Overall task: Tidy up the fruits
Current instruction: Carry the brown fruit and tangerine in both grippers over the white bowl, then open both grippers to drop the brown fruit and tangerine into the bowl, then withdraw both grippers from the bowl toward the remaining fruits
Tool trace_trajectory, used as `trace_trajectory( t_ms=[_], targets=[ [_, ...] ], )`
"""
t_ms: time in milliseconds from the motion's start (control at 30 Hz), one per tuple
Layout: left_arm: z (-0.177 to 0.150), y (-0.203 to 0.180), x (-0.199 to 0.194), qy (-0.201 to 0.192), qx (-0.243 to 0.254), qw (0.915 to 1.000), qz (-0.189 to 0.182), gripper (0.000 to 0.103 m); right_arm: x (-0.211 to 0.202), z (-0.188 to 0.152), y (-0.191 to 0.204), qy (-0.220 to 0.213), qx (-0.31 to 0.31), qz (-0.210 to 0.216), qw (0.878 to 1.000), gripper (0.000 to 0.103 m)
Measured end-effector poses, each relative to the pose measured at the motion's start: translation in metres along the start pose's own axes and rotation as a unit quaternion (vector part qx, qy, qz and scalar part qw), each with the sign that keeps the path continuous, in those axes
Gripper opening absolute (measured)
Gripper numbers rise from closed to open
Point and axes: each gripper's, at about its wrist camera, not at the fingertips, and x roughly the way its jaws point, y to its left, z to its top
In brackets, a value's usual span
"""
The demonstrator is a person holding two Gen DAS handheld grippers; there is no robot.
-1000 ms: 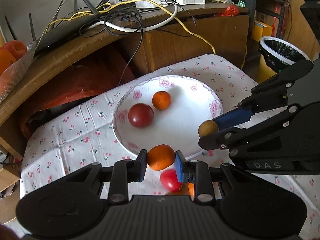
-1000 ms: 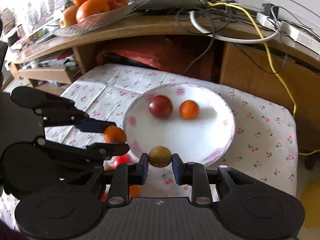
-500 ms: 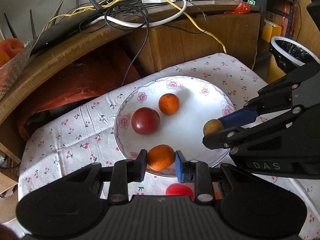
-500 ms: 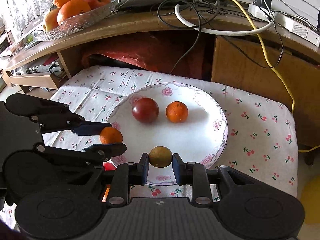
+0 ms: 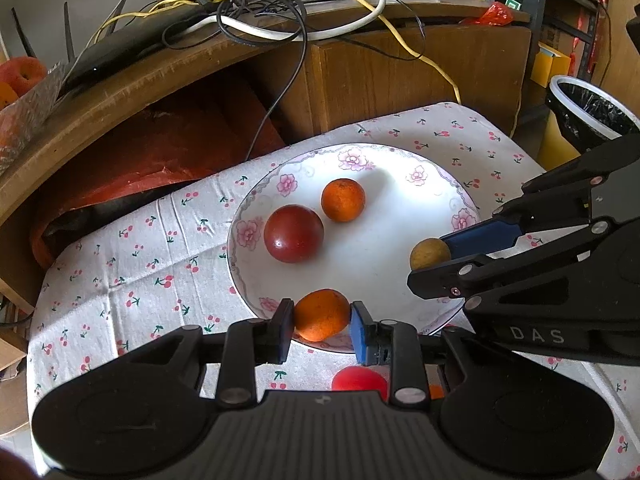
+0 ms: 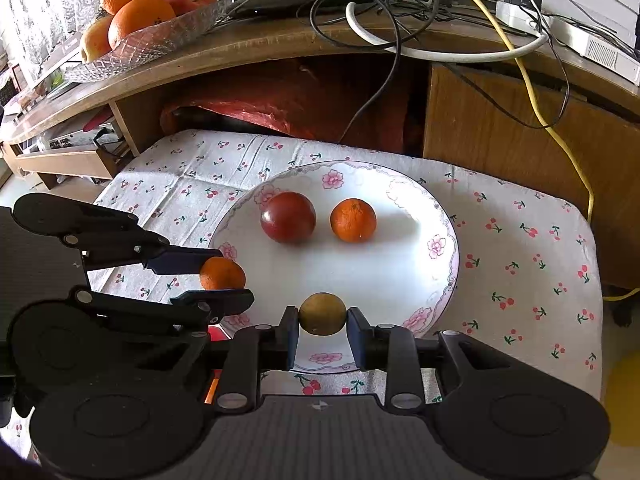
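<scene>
Small orange (image 5: 322, 314) is pinched between the left gripper (image 5: 322, 322) pads, held over the plate (image 5: 404, 184) rim at 6 o'clock in the left wrist view. Yellow-brown fruit (image 6: 323, 313) is clamped in the right gripper (image 6: 323, 326), also over the plate's near rim, 6 o'clock in the right wrist view. Whether either fruit touches the plate: cannot tell.

On the plate: dark red fruit (image 5: 293, 233) and a second orange (image 5: 343, 199), just beside each other, red one at 9 o'clock of the orange, both toward the far half. Plate is white with pink flowers on the rim and sits on a cherry-print cloth (image 5: 132, 256).

A red fruit (image 5: 359, 378) lies on the cloth at 6 o'clock of the plate, partly hidden behind the left gripper body.

Beyond, at 12 o'clock: wooden desk (image 6: 280, 40) with tangled cables (image 6: 400, 12). Glass bowl (image 6: 148, 40) of oranges and apples at 10 o'clock in the right view. Lined bin (image 5: 588, 108) at 3 o'clock in the left view.
</scene>
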Motion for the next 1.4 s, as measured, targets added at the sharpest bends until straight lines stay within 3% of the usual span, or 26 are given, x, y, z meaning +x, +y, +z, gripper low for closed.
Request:
trace_trajectory(
  t_ms=[1400],
  targets=[
    [-0.009, -0.005, -0.030, -0.017, 0.011, 0.9998, -0.004, 0.039, -0.026, -0.006, 0.014, -0.016, -0.017, 0.004, 1.000, 0.026]
  ],
)
